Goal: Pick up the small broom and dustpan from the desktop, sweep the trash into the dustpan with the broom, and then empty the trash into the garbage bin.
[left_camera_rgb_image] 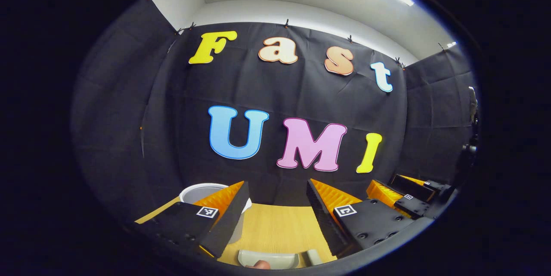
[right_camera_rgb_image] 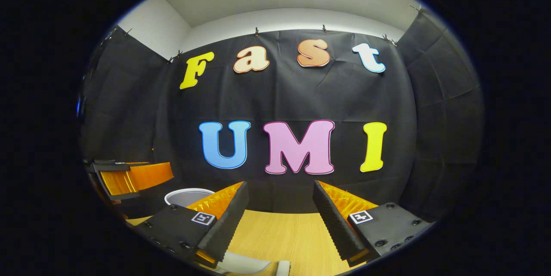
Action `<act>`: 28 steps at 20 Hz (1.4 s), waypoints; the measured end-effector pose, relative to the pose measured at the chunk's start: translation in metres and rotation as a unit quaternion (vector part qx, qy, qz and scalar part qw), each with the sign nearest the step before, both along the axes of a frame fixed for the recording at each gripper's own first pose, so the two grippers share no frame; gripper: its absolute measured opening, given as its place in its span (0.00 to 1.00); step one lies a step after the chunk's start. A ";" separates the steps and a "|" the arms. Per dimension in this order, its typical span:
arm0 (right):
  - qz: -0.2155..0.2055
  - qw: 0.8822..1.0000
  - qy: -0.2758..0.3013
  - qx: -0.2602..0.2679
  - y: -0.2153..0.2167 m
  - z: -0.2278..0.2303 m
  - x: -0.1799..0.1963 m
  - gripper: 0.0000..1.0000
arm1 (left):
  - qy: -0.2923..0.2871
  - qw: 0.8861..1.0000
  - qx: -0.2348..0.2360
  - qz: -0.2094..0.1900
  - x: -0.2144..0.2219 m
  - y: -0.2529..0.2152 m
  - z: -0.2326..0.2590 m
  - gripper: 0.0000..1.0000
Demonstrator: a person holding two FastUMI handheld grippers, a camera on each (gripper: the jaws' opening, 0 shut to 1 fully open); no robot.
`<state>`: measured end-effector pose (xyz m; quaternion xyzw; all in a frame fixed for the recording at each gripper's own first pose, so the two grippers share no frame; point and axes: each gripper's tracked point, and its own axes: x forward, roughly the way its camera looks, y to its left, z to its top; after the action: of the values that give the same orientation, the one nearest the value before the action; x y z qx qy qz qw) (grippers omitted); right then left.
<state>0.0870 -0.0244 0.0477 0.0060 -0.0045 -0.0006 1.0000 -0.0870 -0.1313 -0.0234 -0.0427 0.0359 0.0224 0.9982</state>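
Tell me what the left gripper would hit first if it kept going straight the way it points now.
Probably the black cloth wall. The left gripper is open and aimed level over the wooden desktop; the white bin sits left of that line, behind its left finger. Depth is hard to judge.

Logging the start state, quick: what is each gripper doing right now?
Left gripper: open, holding nothing, above the desktop.
Right gripper: open, holding nothing.
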 end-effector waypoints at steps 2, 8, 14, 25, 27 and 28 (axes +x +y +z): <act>-0.001 1.000 0.004 -0.005 0.001 -0.004 0.001 0.97 | 0.001 1.000 -0.006 0.005 -0.002 0.002 -0.002 0.80; 0.001 1.000 0.026 -0.014 -0.004 -0.018 0.003 0.97 | 0.016 1.000 -0.003 0.024 0.004 0.006 -0.010 0.80; 0.018 0.999 0.031 -0.013 0.001 -0.031 0.004 0.97 | 0.020 0.999 0.013 0.035 0.002 0.001 -0.013 0.80; 0.068 0.996 0.062 -0.016 0.027 -0.052 0.011 0.97 | 0.042 0.998 0.025 0.051 -0.008 0.005 -0.023 0.80; 0.071 0.995 0.064 -0.019 0.030 -0.055 0.012 0.97 | 0.041 0.997 0.025 0.052 -0.010 0.006 -0.023 0.80; 0.073 0.995 0.064 -0.019 0.033 -0.056 0.014 0.97 | 0.043 0.997 0.024 0.052 -0.011 0.006 -0.024 0.80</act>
<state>0.1008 0.0084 -0.0079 -0.0131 0.0600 0.0721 0.9955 -0.0979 -0.1258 -0.0479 -0.0199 0.0761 0.0770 0.9939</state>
